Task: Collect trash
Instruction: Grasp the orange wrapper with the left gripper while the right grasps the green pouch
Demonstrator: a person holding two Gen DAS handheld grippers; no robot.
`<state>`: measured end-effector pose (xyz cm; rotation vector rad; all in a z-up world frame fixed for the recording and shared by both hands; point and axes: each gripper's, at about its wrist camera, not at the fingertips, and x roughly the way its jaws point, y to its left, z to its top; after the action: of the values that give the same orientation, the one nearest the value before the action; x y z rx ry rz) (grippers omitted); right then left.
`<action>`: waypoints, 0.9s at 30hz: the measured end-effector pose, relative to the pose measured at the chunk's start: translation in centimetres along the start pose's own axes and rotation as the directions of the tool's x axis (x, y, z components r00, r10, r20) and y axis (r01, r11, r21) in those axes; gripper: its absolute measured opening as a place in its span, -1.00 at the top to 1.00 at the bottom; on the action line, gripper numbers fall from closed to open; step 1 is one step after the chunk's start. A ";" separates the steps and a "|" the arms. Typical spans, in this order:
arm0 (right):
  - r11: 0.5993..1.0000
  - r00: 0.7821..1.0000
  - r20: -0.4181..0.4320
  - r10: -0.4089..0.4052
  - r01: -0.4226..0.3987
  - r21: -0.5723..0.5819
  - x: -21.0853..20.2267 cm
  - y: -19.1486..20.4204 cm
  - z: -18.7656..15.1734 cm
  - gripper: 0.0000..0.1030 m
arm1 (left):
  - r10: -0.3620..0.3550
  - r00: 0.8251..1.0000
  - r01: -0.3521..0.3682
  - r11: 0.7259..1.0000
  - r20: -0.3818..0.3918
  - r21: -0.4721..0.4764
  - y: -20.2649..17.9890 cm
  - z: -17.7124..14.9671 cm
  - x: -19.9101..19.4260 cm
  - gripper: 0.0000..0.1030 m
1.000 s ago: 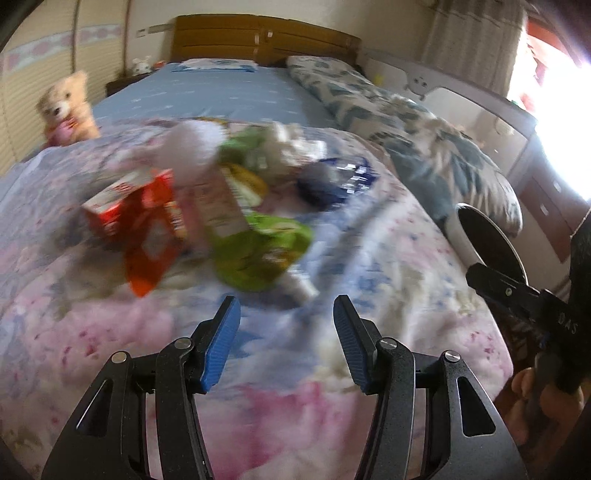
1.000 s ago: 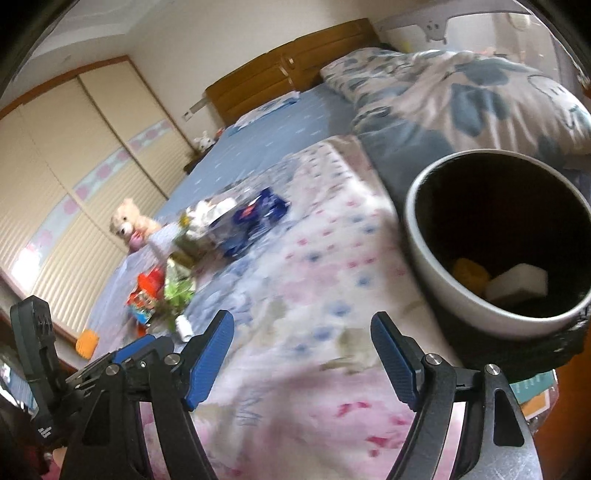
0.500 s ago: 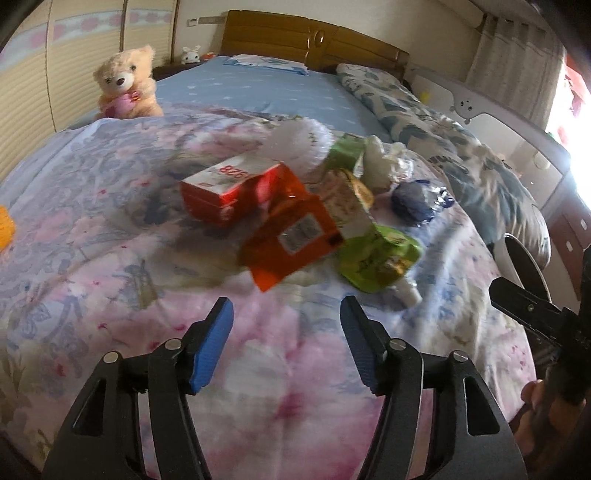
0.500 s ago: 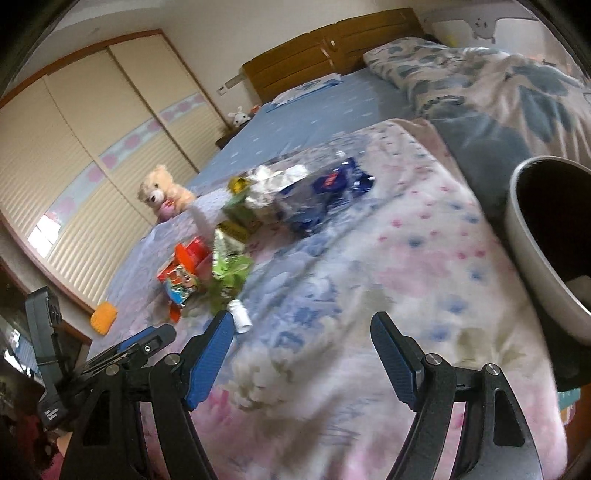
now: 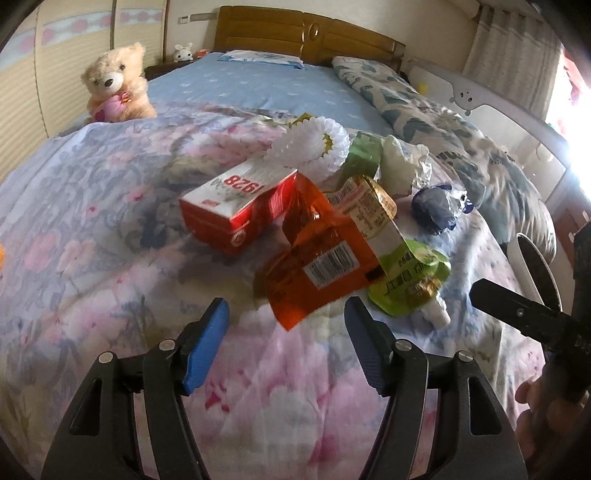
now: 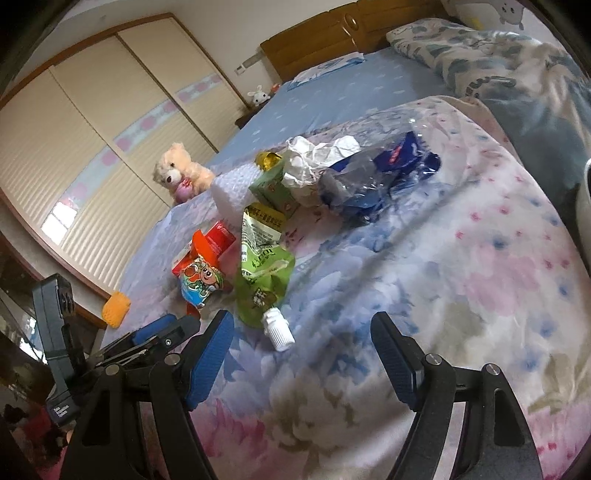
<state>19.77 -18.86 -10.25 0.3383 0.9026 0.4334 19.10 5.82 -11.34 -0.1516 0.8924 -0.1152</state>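
Observation:
A pile of trash lies on the floral quilt: an orange wrapper (image 5: 317,266), a red and white box (image 5: 240,203), a green spout pouch (image 5: 410,273) with a white cap (image 6: 279,328), a white foam net (image 5: 314,146), a green carton (image 6: 273,188), crumpled white paper (image 6: 314,158) and a blue plastic bag (image 6: 373,177). My left gripper (image 5: 286,332) is open and empty, just in front of the orange wrapper. My right gripper (image 6: 303,354) is open and empty, near the pouch's cap. The white bin's rim (image 5: 532,266) shows at the right.
A teddy bear (image 5: 114,85) sits at the far left of the bed. A patterned duvet (image 5: 461,147) lies along the right side. An orange sponge (image 6: 116,308) lies at the bed's left edge. The wooden headboard (image 5: 306,33) is at the back.
Both grippers have swung left from the bin towards the trash pile and come closer to it. The bin has slid out of the right wrist view. Both stay open.

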 end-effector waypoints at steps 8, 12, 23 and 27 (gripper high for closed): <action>0.999 0.999 -0.030 0.020 -0.020 -0.029 2.2 1.0 1.5 -0.50 | -0.040 0.999 0.040 0.999 -0.005 0.020 0.1 1.2 1.2 -0.16; 0.998 0.998 -0.056 0.026 -0.029 -0.047 3.7 1.6 1.9 -0.39 | -0.069 0.997 0.070 0.997 -0.021 0.022 0.1 1.4 1.7 0.40; 0.994 0.998 -0.065 0.025 -0.032 -0.108 3.9 2.8 1.2 0.47 | -0.079 0.997 0.079 0.996 0.012 0.034 -0.1 1.3 0.9 0.88; 0.994 0.998 -0.050 0.026 -0.031 -0.101 2.7 2.3 0.6 0.48 | -0.081 0.996 0.080 0.996 0.029 0.042 -0.4 0.9 0.1 0.89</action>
<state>21.19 -15.56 -10.66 0.2482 0.9204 0.5138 19.86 5.49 -10.81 -0.1509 0.8533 -0.2055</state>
